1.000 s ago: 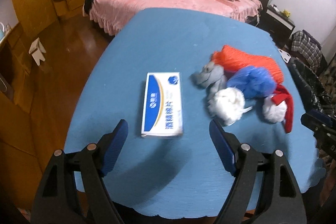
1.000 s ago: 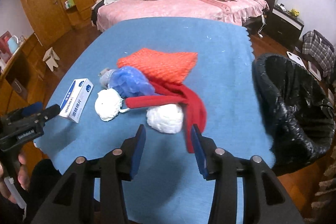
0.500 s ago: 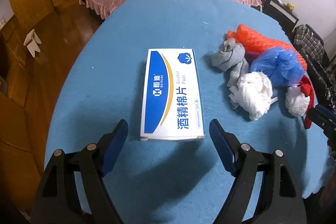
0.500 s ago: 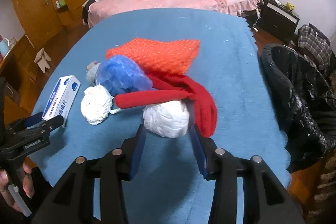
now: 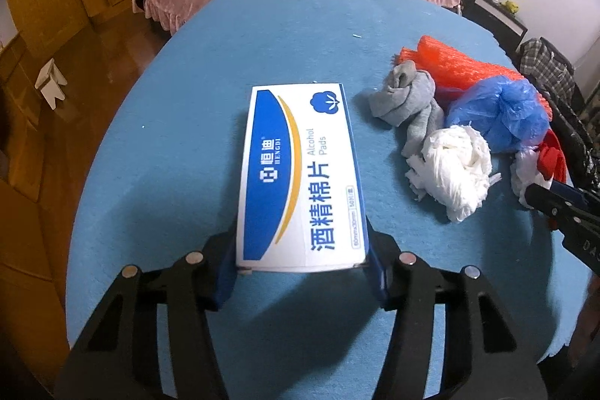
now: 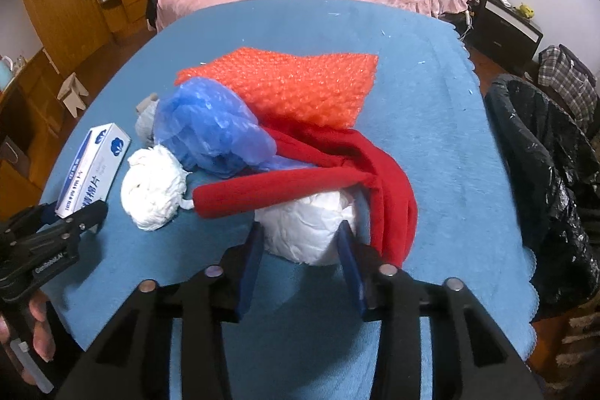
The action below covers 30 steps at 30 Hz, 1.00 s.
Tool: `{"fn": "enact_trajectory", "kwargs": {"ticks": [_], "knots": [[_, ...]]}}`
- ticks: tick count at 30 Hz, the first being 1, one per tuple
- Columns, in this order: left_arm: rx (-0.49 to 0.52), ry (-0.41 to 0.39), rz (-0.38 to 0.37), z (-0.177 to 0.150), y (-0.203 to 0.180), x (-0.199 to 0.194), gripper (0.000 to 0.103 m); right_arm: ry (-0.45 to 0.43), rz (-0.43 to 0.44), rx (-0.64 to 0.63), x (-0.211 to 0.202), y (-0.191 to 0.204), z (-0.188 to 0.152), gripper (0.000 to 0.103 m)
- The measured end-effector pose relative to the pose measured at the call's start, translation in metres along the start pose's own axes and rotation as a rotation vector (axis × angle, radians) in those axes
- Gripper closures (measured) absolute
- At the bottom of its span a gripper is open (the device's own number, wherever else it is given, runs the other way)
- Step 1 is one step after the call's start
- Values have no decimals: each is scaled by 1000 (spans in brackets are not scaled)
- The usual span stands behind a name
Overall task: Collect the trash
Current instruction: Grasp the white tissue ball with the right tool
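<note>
Nearby, red cloth (image 6: 360,171) overlaps white wad (image 6: 311,227).

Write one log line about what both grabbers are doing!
left gripper: shut on white-and-blue cardboard box | right gripper: around crumpled white paper ball, grip unclear

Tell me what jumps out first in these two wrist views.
The alcohol pads box fills the left wrist view, its near end between the left gripper fingers. In the right wrist view, the right gripper straddles a white paper wad under a red cloth. A black-lined trash bin waits at the table's right edge.
</note>
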<state>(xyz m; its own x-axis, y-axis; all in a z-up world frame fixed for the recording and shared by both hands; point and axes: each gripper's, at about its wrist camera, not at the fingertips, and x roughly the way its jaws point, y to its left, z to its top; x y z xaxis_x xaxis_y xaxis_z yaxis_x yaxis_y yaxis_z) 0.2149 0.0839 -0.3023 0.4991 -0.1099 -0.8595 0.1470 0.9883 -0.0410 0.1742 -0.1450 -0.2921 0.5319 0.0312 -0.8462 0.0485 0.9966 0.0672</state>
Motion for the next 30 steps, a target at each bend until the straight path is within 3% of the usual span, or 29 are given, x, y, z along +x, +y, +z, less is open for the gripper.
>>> {"fn": "enact_trajectory", "kwargs": {"ticks": [19,30], "knots": [[16,-59,-13,1,-29,-50,49,-45,112,11,-55,-19,5,69],[26,-84,-16,1,-45,-67,49,-76,121,3,-74,-34,10,69]]}}
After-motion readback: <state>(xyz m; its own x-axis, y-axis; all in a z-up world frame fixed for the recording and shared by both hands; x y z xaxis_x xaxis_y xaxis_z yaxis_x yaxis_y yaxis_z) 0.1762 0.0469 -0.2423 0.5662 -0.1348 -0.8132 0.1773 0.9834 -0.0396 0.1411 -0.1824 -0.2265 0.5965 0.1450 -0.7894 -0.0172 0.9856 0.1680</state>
